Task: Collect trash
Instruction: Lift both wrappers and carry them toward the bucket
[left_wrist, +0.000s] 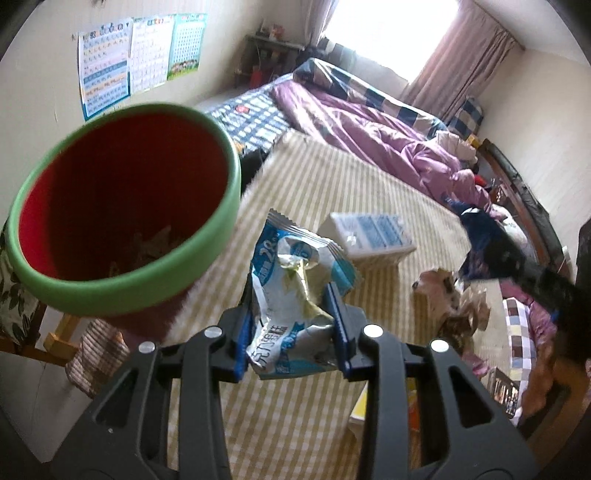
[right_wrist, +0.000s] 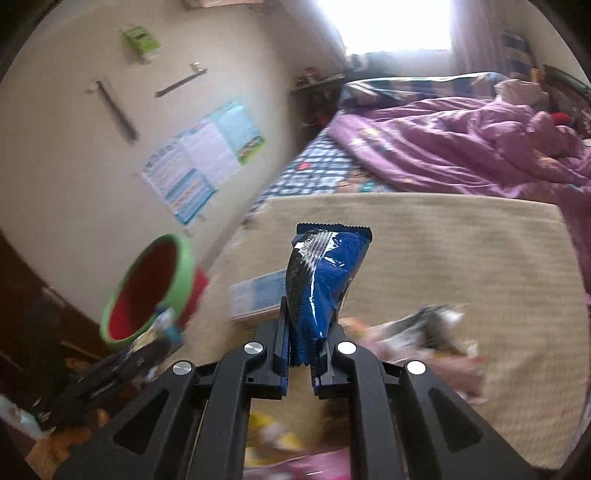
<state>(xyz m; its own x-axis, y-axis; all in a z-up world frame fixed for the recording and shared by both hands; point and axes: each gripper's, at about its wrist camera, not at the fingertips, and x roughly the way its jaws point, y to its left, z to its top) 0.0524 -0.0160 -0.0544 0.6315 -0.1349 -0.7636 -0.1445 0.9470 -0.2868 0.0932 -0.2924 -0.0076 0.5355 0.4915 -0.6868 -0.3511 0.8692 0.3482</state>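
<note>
My left gripper (left_wrist: 291, 325) is shut on a crumpled white and blue snack wrapper (left_wrist: 291, 291), lifted above the striped tablecloth. A red bin with a green rim (left_wrist: 122, 206) stands close at the left, with some scraps at its bottom. My right gripper (right_wrist: 308, 328) is shut on a blue and black snack packet (right_wrist: 325, 280) that sticks up between its pads. In the right wrist view the red bin (right_wrist: 147, 291) is at the left, with the left gripper (right_wrist: 162, 332) and its wrapper beside the rim. The right gripper with its blue packet (left_wrist: 491, 251) shows blurred at the right in the left wrist view.
A white and blue tissue pack (left_wrist: 373, 236) lies on the yellow striped tablecloth (left_wrist: 332, 173). Crumpled brown wrappers (left_wrist: 450, 299) lie to the right of it. A bed with a purple quilt (left_wrist: 376, 125) runs behind the table. Posters (left_wrist: 125, 62) hang on the left wall.
</note>
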